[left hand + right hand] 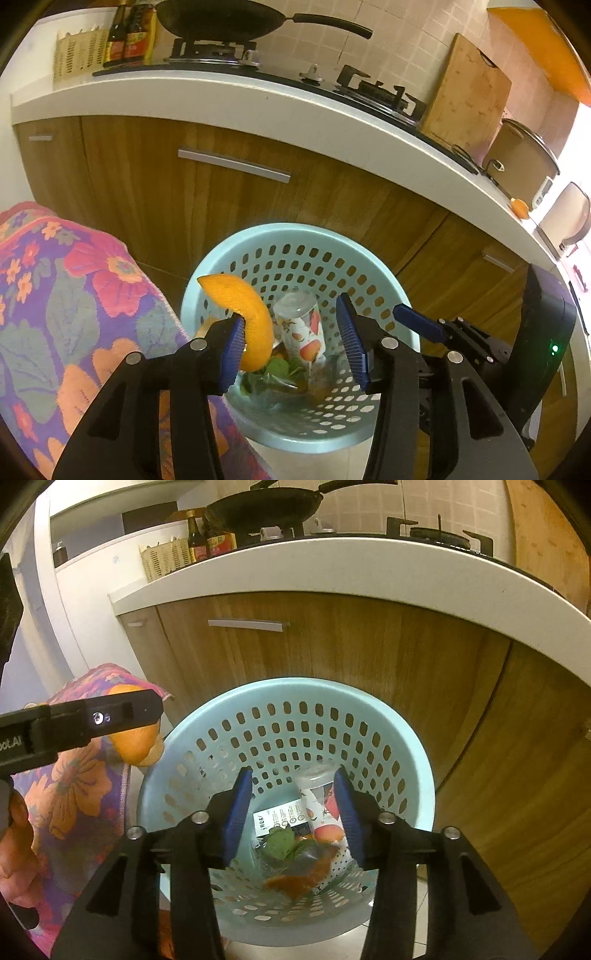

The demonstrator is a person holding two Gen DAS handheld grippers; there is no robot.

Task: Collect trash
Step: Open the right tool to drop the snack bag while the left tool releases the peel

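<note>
The left tongs (291,343) are seen spread wide, and a curved orange peel (245,319) is seen resting against the inner face of the left pad (232,356); the other pad is well apart from it, so the peel is judged to be clinging to, or just released from, that pad rather than pinched. The right tongs (293,818) are likewise held wide open and nothing is gripped between them. Both pairs are poised above the mouth of a pale blue perforated basket (413,738), which stands on the floor in front of wooden cabinet doors (236,206).

Inside the basket, a printed drink can (303,332) is seen lying tilted against the wall, with green leaves (284,843), a clear wrapper and more orange scraps (295,880) gathered at the bottom. A flowered cloth (74,295) is draped just beside the basket's left rim.

The peel is judged light, limp and slightly tacky, so it may stick to the pad; it would best be taken across its thick middle. The can is judged light, stiff and smooth, best gripped across its body.

Farther off, on the table (207,96), a wok (225,18) on the hob, sauce bottles (127,35) and a cutting board (467,92) are visible.
</note>
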